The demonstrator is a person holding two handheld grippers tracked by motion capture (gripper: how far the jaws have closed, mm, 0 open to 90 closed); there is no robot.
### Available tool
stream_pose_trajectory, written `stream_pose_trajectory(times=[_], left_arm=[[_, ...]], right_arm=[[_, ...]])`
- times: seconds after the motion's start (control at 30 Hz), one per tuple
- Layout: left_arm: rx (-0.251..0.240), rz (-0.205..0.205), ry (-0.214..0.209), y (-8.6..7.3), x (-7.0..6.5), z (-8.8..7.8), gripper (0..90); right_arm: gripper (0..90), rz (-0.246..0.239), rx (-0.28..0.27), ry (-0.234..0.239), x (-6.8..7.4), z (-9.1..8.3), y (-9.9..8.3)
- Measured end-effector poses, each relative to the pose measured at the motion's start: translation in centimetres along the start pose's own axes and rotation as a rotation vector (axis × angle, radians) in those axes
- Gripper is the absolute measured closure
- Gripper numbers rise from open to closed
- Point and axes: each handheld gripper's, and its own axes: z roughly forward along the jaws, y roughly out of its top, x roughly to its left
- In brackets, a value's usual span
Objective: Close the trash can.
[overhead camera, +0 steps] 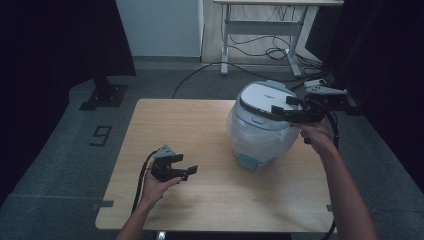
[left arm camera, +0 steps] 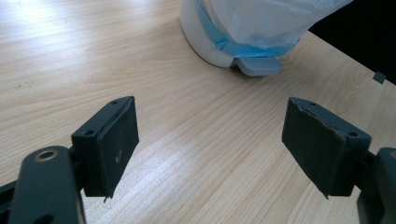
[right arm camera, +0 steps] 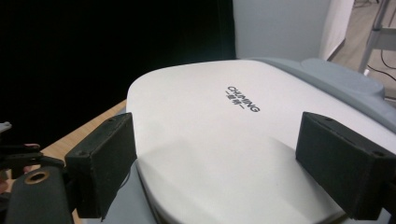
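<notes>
One wooden table (overhead camera: 210, 200), grey carpet floor (overhead camera: 60, 165), dark curtains (overhead camera: 45, 45).

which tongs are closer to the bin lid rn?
Right. The right tongs hover open right over the white bin lid, at its right edge. The left tongs sit open low over the table, well off to the bin's front-left.

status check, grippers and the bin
Left gripper open, low over the table. Right gripper open over the bin lid, nothing held. Lid shut, bag in. Nothing in the way.
</notes>
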Motion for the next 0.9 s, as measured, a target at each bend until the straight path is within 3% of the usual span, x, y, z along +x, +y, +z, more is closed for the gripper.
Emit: stream_pose_trajectory(times=[0.13,0.23,0.3,0.67,0.7,0.9], left_arm=[[0.008,0.000,-0.003,-0.1,0.0,0.2,18.5],[0.010,-0.003,-0.009,-0.2,-0.1,0.2,18.5],[0.008,-0.004,-0.012,-0.2,-0.1,0.2,18.4],[-0.002,-0.011,-0.012,-0.4,-0.1,-0.3,18.4],[-0.003,-0.009,-0.011,-0.4,-0.2,-0.4,18.4],[-0.010,-0.015,-0.010,-0.4,0.0,-0.6,18.4]], right_arm=[[12.8,-0.019,0.018,-0.060,0.4,0.6,-0.1],[12.8,-0.071,0.039,-0.152,1.0,1.3,-0.3],[12.7,-0.073,0.038,-0.179,1.3,1.5,-0.3],[13.5,-0.047,0.071,-0.261,2.2,1.8,0.0],[15.2,-0.079,0.098,-0.286,2.4,2.0,0.0],[14.9,-0.074,0.093,-0.286,2.8,1.9,-0.1]])
